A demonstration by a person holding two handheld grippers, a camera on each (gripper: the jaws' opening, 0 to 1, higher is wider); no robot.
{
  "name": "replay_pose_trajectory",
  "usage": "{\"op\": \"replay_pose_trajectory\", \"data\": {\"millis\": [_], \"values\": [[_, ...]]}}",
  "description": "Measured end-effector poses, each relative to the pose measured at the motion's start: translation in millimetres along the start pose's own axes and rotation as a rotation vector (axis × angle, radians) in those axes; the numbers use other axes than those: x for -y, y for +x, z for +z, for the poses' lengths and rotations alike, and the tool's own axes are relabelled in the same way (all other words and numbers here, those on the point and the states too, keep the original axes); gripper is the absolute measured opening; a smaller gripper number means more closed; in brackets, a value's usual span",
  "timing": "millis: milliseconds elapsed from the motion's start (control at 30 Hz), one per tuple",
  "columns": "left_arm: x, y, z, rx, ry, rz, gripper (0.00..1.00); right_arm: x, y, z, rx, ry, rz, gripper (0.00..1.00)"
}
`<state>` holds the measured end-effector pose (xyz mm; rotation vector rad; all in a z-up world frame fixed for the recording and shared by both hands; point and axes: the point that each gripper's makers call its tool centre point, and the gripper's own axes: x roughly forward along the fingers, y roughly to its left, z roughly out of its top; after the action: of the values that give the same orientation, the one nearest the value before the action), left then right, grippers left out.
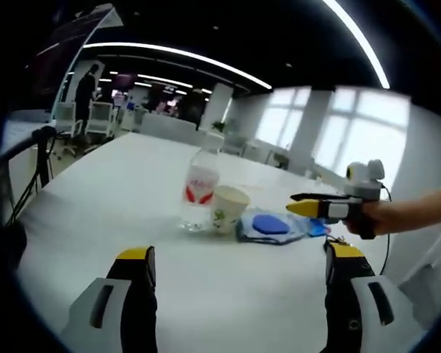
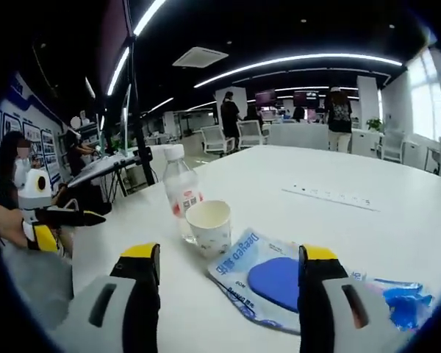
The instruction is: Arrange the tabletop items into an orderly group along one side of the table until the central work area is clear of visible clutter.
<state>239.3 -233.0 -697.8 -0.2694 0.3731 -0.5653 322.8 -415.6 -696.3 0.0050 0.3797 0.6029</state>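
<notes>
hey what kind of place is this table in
Probably an open-plan office: a long white table, white office chairs at desks behind it, strip ceiling lights, and people standing among workstations.

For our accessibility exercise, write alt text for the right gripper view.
A white table holds a plastic water bottle, a paper cup and a clear packet with a blue pad, seen between the open right tool. The left tool shows at the left edge.
</notes>
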Motion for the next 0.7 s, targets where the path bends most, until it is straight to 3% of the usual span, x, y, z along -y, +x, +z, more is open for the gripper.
{"op": "replay_pose_trajectory", "data": {"millis": [400, 700], "values": [[8.3, 2, -7.4, -0.037, 0.03, -0.015, 0.92, 25, -54, 2.6, 0.041, 0.006, -0.077, 0.76], [13.8, 2, -12.7, -0.06, 0.042, -0.03, 0.91, 43, -96, -8.9, 0.046, 0.029, -0.145, 0.76]]}}
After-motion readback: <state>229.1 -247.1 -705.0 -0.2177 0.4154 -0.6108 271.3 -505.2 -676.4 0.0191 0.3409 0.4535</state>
